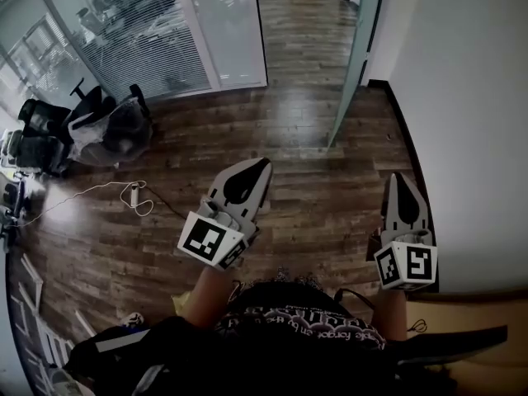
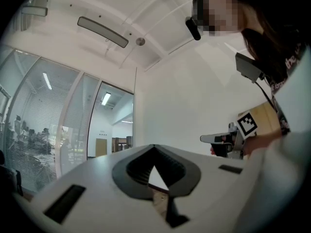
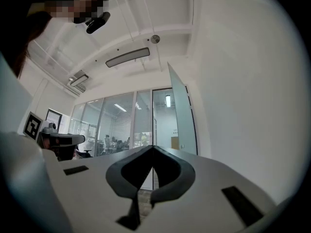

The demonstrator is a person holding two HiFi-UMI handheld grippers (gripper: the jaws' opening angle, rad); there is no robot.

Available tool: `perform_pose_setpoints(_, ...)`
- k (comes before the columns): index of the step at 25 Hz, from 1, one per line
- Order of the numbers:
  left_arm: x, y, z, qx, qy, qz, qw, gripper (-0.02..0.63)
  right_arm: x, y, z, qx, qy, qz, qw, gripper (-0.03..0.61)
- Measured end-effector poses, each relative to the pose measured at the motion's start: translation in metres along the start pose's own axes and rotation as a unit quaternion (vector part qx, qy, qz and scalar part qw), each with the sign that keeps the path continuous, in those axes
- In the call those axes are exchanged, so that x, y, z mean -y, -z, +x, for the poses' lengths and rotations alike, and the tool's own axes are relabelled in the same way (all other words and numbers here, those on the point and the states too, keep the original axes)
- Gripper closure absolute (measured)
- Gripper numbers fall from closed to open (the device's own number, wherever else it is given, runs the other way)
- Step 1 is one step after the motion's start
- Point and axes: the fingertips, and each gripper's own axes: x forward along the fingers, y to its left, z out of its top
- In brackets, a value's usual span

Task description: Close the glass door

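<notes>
The glass door [image 1: 356,52] stands open ahead of me, swung out from the white wall on the right and seen nearly edge-on. In the right gripper view the frosted glass door [image 3: 181,114] rises just right of the jaws. My left gripper [image 1: 262,165] is held level over the wooden floor, well short of the door, shut and empty; its tips meet in its own view [image 2: 153,146]. My right gripper [image 1: 398,176] hangs close to the right wall, also shut with nothing in it [image 3: 153,147]. Neither gripper touches the door.
A glass partition [image 1: 148,31] with blinds runs along the back left. Black office chairs [image 1: 41,130] and a plastic-wrapped fan [image 1: 115,126] stand at the left, with a power strip [image 1: 133,195] and cable on the floor. The white wall [image 1: 470,97] bounds the right side.
</notes>
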Motion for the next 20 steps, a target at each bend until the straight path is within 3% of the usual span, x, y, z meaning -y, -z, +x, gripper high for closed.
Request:
perform_pose_setpoints(11,0.025,0.016,0.011,-0.025,-0.006,-0.009,0.9996,0.611,0.021,0.012,-0.002,-0.009,-0.006,-0.006,1.000,0.574)
perform_pose_setpoints(20,0.000,0.033,0.064,-0.022,0.025,-0.021,0.9992,0.611,0.045,0.031,0.050,-0.015,0.009,-0.004,1.000,0.574)
